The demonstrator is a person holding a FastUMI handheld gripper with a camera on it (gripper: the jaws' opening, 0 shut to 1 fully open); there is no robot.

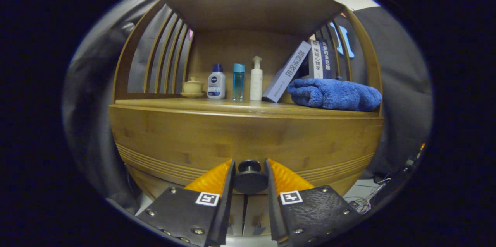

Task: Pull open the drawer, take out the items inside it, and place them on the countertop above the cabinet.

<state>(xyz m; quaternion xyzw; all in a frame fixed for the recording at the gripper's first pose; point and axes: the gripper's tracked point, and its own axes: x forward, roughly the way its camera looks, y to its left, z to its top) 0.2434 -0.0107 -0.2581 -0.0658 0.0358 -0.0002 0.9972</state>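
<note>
closely, gripper (250, 173) fingers flank the closed drawer (248, 142)'s knob (249, 177).

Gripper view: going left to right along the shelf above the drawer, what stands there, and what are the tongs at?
Lidded cup → white-and-blue bottle → clear blue bottle → white pump bottle → leaning book → blue towel. Below, the tongs flank the drawer knob; whether they press it is unclear.

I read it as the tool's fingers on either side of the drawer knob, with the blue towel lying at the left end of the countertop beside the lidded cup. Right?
Not quite. The gripper view shows the tool with its fingers on either side of the drawer knob, but the blue towel lies at the right end of the countertop, below the leaning books. The lidded cup sits at the left end.
</note>
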